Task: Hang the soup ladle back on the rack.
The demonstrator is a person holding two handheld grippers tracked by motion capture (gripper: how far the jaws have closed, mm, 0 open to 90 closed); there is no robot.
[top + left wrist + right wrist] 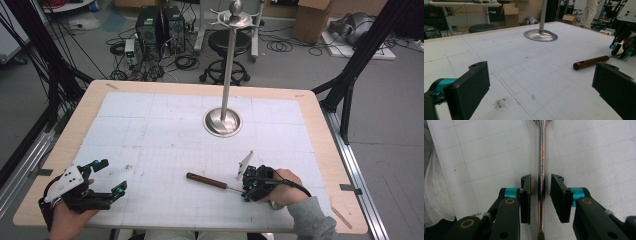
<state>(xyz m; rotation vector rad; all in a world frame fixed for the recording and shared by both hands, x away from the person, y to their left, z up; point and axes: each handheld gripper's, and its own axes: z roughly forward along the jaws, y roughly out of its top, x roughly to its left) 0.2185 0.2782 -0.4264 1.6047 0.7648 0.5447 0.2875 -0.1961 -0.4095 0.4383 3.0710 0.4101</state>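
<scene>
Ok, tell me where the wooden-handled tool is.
In the high view the wooden-handled tool lies on the white mat, front right of centre, its metal shaft between the right gripper's jaws.

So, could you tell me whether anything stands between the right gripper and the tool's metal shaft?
Nothing visible does. The right gripper straddles the metal shaft of the wooden-handled tool, its jaws close on either side, with only thin gaps left. The mat beside it is bare.

Shiny smooth metal shaft on the tool, with a dark glossy wood handle. Shiny metal stand. Matt white paper sheet over a pale wood table. Matt black plastic pads.
</scene>
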